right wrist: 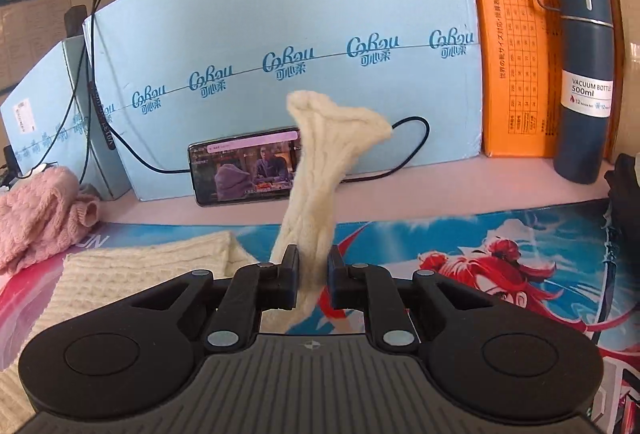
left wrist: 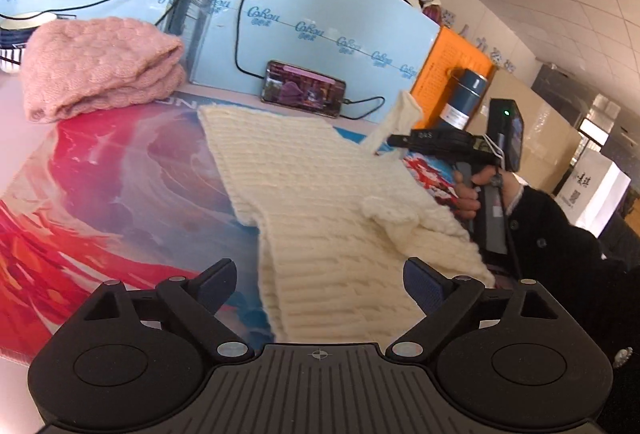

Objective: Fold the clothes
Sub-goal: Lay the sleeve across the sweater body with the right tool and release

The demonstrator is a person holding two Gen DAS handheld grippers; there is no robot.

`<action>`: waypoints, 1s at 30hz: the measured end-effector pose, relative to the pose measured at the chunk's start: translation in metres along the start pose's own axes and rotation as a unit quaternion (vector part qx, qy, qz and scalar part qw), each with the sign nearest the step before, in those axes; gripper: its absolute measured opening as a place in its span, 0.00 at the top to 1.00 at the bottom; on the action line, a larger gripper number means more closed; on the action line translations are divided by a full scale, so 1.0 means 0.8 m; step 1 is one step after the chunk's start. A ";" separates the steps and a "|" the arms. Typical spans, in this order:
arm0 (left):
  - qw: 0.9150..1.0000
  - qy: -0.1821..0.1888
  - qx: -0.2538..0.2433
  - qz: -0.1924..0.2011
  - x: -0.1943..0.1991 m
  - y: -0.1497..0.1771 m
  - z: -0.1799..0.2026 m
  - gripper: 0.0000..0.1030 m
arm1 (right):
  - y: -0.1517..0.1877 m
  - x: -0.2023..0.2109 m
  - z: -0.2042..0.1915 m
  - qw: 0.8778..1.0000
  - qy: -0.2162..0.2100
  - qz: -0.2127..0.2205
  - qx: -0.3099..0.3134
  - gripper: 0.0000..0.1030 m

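Nearest the left wrist camera, the left gripper (left wrist: 320, 284) stands with its jaws spread wide and nothing between its dark blue pads (left wrist: 218, 284); it hangs just above the near edge of the cream knit sweater (left wrist: 320, 202), which lies mostly flat on the colourful printed mat (left wrist: 100, 194). Across the garment, the right gripper (right wrist: 313, 270) is pinched tight on a narrow strip of the same cream knit, probably a sleeve (right wrist: 320, 162), whose loose end stands up and flops over in front of the phone (right wrist: 244, 166) propped against the light blue box (right wrist: 280, 34). To my eye the step in hand is carrying that sleeve inward over the body of the sweater. Doing it well would call for keeping the pinch firm, sweeping the sleeve low across the knit so it lands straight, and using the free left gripper to pin or smooth the near edge so the body does not drag. In the left wrist view, a hand (left wrist: 476, 190) in a dark sleeve grips the right tool's handle, the tool held about level out over the far side of the sweater. Both grippers tilt gently downward toward the mat. A folded pink knit (left wrist: 100, 66) sits apart at the back left, already done by the look of it.
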State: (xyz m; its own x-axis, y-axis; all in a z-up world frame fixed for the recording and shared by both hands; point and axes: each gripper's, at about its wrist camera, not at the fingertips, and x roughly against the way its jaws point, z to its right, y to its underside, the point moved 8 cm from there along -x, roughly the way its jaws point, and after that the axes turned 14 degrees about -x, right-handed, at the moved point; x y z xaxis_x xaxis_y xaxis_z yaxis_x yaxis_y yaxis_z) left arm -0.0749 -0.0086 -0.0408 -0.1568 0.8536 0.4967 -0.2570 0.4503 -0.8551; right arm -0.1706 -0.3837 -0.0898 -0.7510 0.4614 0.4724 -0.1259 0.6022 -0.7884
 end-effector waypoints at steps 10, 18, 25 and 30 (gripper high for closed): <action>0.997 -0.077 0.014 0.000 -0.086 -0.083 -0.087 0.05 | 0.019 0.070 0.015 0.999 -0.021 -0.030 0.010 0.50; 0.994 -0.097 0.019 -0.055 -0.198 -0.115 -0.131 0.05 | 0.111 0.165 -0.089 0.951 -0.255 -0.109 0.137 0.13; 0.992 -0.103 -0.013 -0.074 -0.238 -0.118 -0.129 0.06 | 0.174 0.170 -0.123 0.930 -0.211 -0.125 0.274 0.13; 0.985 -0.123 -0.095 -0.081 -0.248 -0.115 -0.106 0.36 | 0.173 0.169 -0.117 0.931 -0.199 -0.109 0.285 0.45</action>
State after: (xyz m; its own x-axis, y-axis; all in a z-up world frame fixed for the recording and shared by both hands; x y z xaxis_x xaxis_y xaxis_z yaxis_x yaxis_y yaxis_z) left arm 0.0611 -0.1973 -0.0732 -0.3598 0.6876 0.6306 -0.1190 0.6366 -0.7620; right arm -0.2289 -0.1768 -0.0981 -0.8340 0.0220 0.5513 -0.5417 0.1562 -0.8259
